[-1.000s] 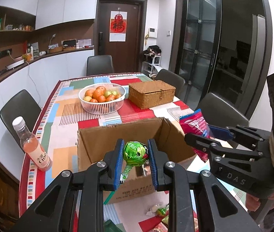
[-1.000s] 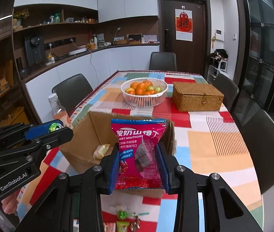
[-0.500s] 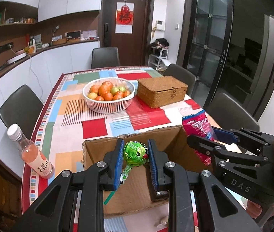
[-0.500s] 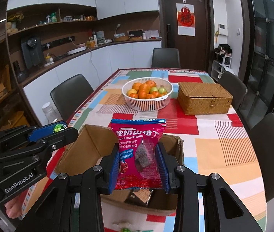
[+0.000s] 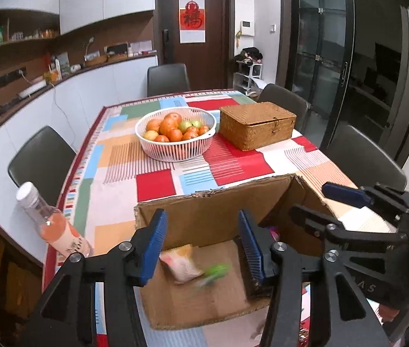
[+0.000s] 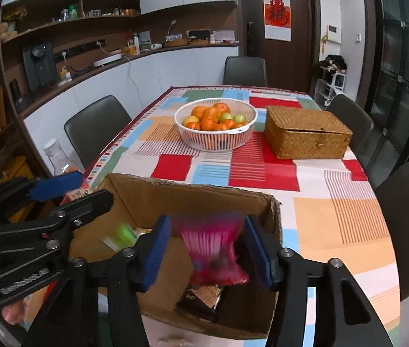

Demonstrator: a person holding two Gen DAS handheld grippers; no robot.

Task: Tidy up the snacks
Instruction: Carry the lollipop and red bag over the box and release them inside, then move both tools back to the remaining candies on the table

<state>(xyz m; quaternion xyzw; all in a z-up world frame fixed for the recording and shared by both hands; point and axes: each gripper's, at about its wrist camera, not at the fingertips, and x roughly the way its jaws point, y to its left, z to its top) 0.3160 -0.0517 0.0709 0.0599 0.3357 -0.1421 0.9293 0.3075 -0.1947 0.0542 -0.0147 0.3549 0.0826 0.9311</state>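
An open cardboard box sits at the near end of the table. My left gripper hovers over it with its jaws opening and nothing between them. Below it a green lollipop drops, blurred, beside a pale snack packet on the box floor. My right gripper also hangs over the box, jaws opening. The pink-red hawthorn snack bag falls blurred between its pads, free of both. A dark packet lies under it.
A white basket of oranges and a woven lidded box stand mid-table on the patchwork cloth. A pink drink bottle stands at the table's left edge. Dark chairs surround the table. A hand holds the left gripper.
Both grippers have moved forward over the box and spread their jaws. The lollipop has left the left gripper and the hawthorn bag has slipped from the right; both are falling into the box.
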